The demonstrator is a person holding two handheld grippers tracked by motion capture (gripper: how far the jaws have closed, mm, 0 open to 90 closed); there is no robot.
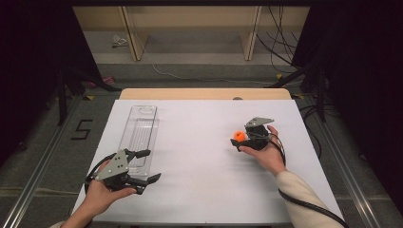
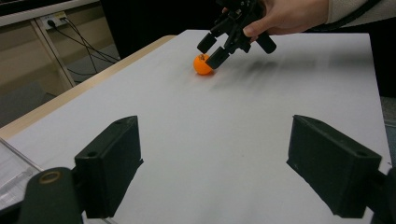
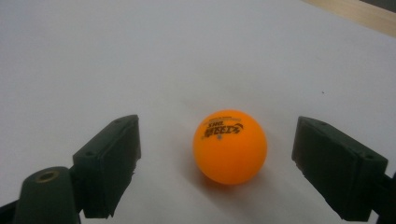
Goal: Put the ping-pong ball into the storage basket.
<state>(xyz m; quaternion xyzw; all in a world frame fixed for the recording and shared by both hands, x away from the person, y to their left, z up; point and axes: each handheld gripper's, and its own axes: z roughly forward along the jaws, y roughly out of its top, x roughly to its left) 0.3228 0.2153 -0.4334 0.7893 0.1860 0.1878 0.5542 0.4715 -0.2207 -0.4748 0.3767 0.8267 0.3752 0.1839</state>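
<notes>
While the left gripper (image 1: 148, 166) rests released near the table's (image 1: 199, 190) front-left corner, the right gripper (image 3: 217, 158), jaws spread, brackets an orange ball (image 3: 229, 146) toward the right edge.

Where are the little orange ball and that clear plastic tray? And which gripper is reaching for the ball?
orange ball (image 3: 229, 146), right gripper view, middle of its front.
clear tray (image 1: 139, 128), high view, its ribbed floor.
right gripper (image 1: 239, 141), high view, between its fingertips.
</notes>
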